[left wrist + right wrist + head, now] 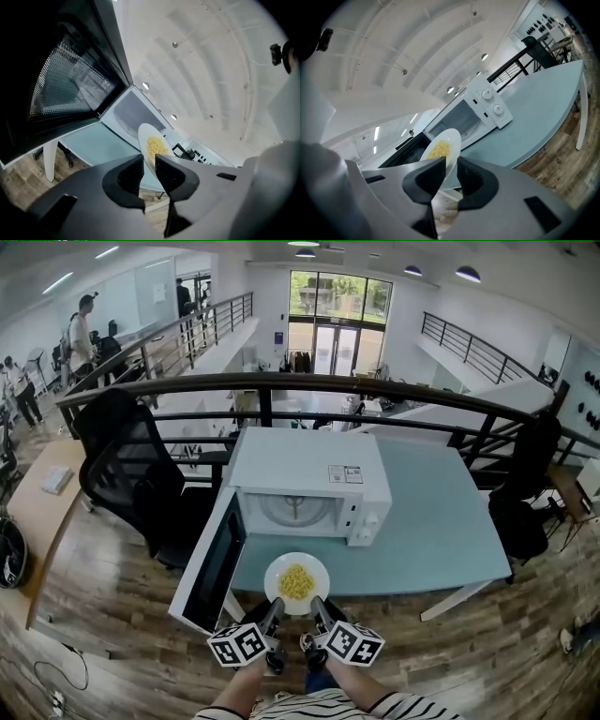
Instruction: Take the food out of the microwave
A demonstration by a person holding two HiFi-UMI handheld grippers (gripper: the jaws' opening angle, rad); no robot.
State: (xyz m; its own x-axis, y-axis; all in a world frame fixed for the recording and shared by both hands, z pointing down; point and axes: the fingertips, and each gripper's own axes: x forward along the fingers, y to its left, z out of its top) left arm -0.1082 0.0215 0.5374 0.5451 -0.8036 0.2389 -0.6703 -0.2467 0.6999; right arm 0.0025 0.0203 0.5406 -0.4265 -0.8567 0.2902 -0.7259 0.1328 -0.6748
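Note:
A white plate point(296, 584) with a heap of yellow food point(296, 581) is held in the air over the table's near edge, in front of the white microwave point(309, 474). The microwave's door point(214, 563) hangs wide open to the left, and its cavity point(294, 509) shows only the bare turntable. My left gripper point(277, 606) is shut on the plate's near left rim, my right gripper point(318, 604) on its near right rim. In the left gripper view the plate point(151, 140) runs between the jaws of the left gripper point(149, 162). In the right gripper view the plate point(443, 146) sits between the jaws of the right gripper point(451, 165).
The microwave stands on a light blue table point(441, 531) beside a black railing point(309, 385). A black office chair point(131, 465) is left of the open door, and a wooden desk point(37, 512) is further left. People stand far off at the upper left.

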